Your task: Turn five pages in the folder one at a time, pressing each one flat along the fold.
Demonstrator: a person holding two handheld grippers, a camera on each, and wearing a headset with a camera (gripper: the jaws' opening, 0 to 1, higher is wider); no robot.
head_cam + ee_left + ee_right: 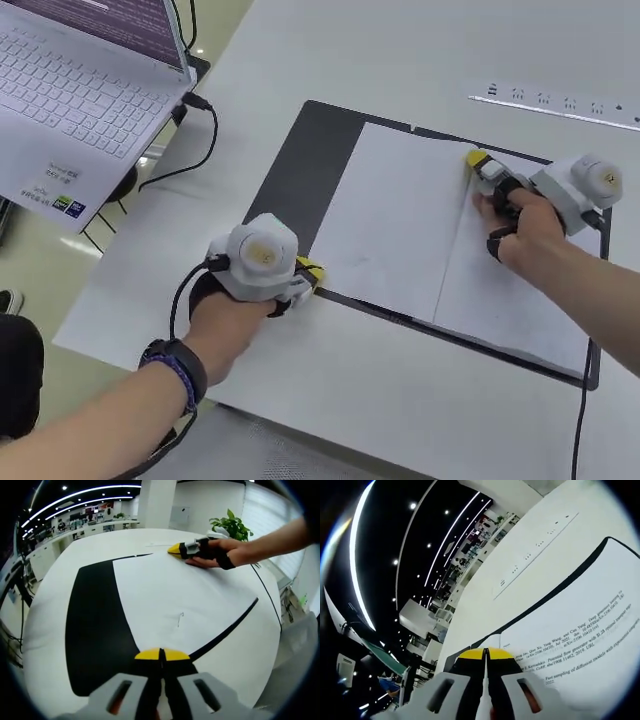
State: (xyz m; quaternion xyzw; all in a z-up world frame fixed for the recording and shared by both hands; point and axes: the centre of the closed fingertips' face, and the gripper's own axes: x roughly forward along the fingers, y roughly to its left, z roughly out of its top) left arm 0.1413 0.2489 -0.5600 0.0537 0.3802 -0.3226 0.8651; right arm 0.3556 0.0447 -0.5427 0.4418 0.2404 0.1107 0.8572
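folder (300, 160) open flat, left gripper (312, 272) fingers together at near edge, right gripper (475, 158) fingers together on page (400, 210)

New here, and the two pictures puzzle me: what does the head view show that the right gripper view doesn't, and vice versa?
Head view, not the other: the laptop, its cable and the left tongs. Right gripper view, not the head view: readable print on the page and ceiling lights. Both: the folder, the power strip and the shut right tongs.
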